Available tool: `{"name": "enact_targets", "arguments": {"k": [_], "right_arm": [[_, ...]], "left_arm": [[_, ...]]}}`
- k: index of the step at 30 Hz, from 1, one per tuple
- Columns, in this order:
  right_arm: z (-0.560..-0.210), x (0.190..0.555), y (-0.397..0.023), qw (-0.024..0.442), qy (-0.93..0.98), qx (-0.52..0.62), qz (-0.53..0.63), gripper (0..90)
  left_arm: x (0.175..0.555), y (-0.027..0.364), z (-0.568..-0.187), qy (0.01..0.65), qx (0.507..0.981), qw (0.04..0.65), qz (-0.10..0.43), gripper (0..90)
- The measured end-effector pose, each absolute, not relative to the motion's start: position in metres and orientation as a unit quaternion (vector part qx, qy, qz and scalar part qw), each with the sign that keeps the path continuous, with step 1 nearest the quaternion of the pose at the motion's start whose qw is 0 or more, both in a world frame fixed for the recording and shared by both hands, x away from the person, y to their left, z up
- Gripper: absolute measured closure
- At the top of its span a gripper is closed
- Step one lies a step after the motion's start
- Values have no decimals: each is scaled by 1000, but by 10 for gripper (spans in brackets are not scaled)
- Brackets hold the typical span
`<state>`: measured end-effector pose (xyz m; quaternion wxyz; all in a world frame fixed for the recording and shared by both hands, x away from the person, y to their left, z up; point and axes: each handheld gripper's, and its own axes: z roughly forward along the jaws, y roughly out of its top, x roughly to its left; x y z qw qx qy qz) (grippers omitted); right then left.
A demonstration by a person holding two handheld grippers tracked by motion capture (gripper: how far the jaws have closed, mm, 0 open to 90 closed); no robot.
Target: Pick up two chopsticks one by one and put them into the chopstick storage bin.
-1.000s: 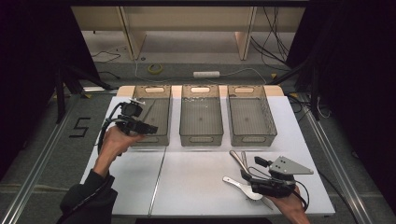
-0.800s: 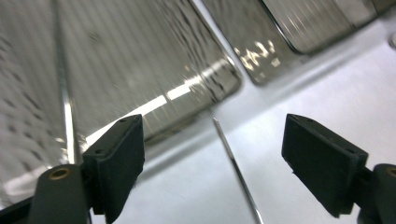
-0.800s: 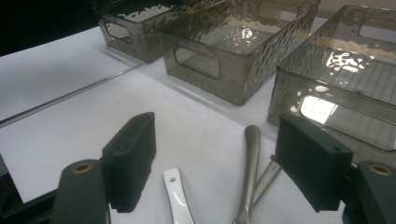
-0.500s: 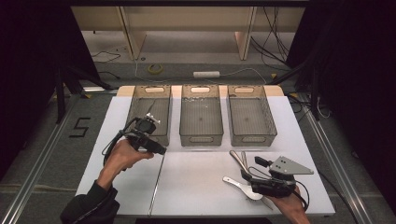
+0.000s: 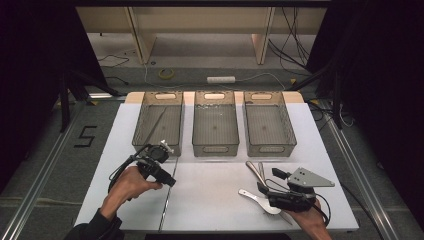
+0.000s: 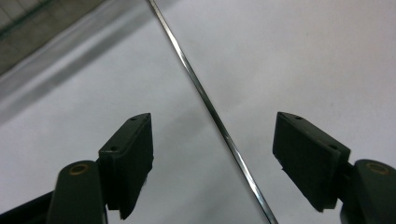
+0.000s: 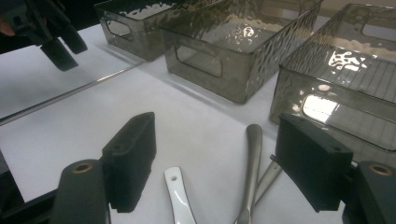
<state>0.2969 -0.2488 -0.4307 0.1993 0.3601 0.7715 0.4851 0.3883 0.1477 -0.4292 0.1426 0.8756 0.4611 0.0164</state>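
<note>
White spoon (image 7: 180, 198): lies flat on the white table (image 5: 215, 200) near its front right part, handle end with a small hole pointing between the right gripper's jaws; in the high view (image 5: 257, 199) it lies just left of that gripper.
Metal utensils (image 7: 252, 158): two silvery handles beside the white spoon, crossing or touching low down, their far ends toward the right bin; what kind of utensils they are cannot be told.
Right gripper (image 7: 224, 163): held low over the table by the person's right hand (image 5: 310, 220); jaws stand wide apart, nothing pressed between the pads; the spoon and the metal handles lie on the table in the gap ahead of it, untouched as far as can be seen. A grey three-cornered plate sits on its top.
Left gripper (image 6: 212, 149): held in the person's left hand (image 5: 127, 182) over the left part of the table, near the front of the left bin; jaws wide, having just been closing a little, with nothing between the pads. Bare white surface and the thin metal seam strip (image 6: 210, 112) lie under it.
Seam strip: runs front to back across the table, just right of the left gripper in the high view.
Left bin (image 5: 159, 122): clear smoky plastic, at the back of the table, with a thin slanted item inside, too faint to name.
Middle bin (image 5: 215, 125): same kind, just beside the left one.
Right bin (image 5: 266, 122): same kind, nearest the utensils, apart from them.
Floor: a "5" marked in tape (image 5: 86, 136) to the left of the table.
</note>
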Motion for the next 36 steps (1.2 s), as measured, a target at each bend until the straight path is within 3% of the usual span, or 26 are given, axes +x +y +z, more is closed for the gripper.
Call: {"name": "enact_targets", "arguments": {"k": [8,21,36], "right_arm": [[-431,297,-249,200,772,360,484,299],[-431,297,-249,201,773,360,483,299],[-431,297,-249,200,775,359,481,299]], "left_arm": [[377,143,-439,454,882,127,-6,347],[365,134,-453,436,894,98,-13,539],[364,131,-460,437,896,85,-2,641]]}}
